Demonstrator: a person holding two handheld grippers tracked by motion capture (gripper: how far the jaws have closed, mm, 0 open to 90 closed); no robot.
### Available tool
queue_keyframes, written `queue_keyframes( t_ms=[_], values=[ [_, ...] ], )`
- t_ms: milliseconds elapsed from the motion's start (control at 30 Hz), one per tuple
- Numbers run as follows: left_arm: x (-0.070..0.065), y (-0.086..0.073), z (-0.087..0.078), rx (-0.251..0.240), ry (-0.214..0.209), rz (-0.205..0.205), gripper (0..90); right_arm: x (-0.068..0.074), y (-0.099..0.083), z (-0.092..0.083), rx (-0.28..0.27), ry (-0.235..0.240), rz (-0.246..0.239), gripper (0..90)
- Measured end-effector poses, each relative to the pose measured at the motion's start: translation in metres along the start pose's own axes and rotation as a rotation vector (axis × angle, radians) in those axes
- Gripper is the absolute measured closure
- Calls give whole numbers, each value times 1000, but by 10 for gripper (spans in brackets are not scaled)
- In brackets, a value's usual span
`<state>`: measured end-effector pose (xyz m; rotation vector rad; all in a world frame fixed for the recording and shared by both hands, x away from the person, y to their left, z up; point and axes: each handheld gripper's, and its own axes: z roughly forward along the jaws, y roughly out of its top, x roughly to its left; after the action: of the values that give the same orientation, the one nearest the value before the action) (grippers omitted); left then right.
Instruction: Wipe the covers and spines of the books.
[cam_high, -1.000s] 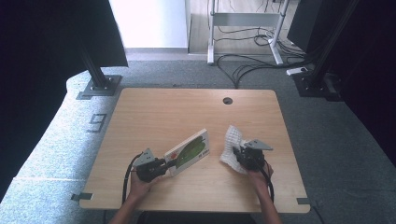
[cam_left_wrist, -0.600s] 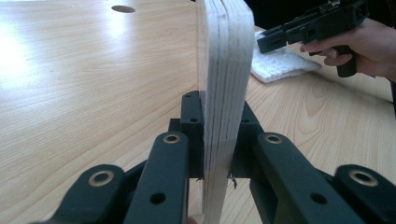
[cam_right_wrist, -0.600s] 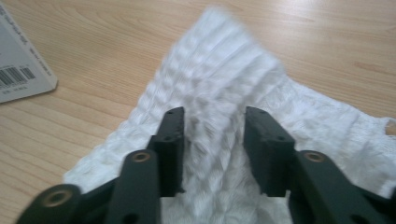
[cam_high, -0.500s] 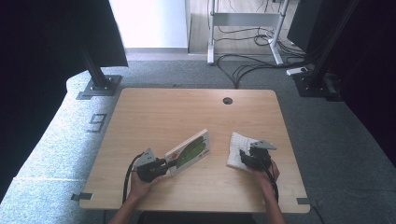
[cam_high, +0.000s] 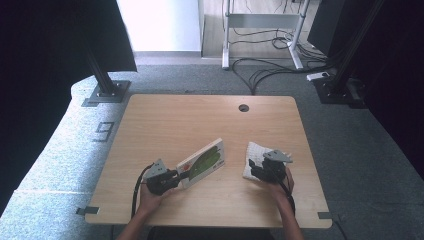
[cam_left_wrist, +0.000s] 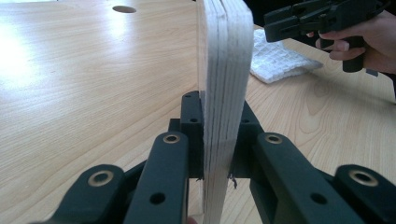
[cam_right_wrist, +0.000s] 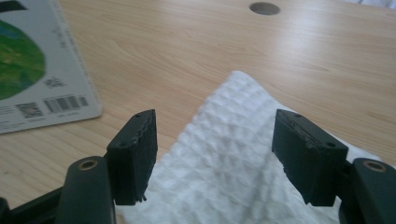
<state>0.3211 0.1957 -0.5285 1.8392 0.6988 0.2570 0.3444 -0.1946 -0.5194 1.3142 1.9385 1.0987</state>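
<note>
L gripper: we're clamping the left gripper (cam_high: 172, 176) on the near edge of the thick board book w/ green cover art (cam_high: 202, 163); jaws pinching both faces of the page stack, seen edge-on in left gripper view (cam_left_wrist: 223, 79).
Book pose: we're holding it tilted up off the light wooden table (cam_high: 165, 120), far end raised, near-centre of the front half. Prob so the cover is reachable for a wipe, that's our read, not confirmed.
R gripper: the right gripper (cam_high: 256, 166) is hanging w/ jaws apart, they've just been opening. Pads (cam_right_wrist: 133, 154) either side of the cloth, not pressing on it.
Cloth: white waffle-weave cloth (cam_right_wrist: 233, 158) is lying flat-ish on the table under/between the open jaws; in high view it's just right of the book (cam_high: 255, 152), apart from it.
Why: looks like we're letting go of the cloth on the table, or re-gripping for a better bite. Can't tell which.
Spacing: book and cloth near each other, not touching; barcode corner of the book showing at left of right gripper view (cam_right_wrist: 51, 93).
Other: round cable hole (cam_high: 243, 107) at the table's far edge, well clear of both.
Risk: book is held by one edge only, so may be pivoting in the pads if pushed hard.
</note>
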Motion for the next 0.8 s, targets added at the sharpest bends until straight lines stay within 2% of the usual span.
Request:
queue_keyframes(
  t_ms=[167,433,500,600,800],
  values=[
    [-1,0,0,2,-1,7,796,10,3,4,-20,62,-26,304],
    [1,2,-1,15,-11,17,795,36,21,21,-71,251,-47,297],
    [1,2,-1,16,-13,18,796,42,25,26,-82,278,-59,296],
    [2,2,-1,16,-17,16,795,46,26,34,-92,317,-52,294],
    [2,2,-1,19,-19,18,796,52,30,47,-81,386,-50,281]
  ],
)
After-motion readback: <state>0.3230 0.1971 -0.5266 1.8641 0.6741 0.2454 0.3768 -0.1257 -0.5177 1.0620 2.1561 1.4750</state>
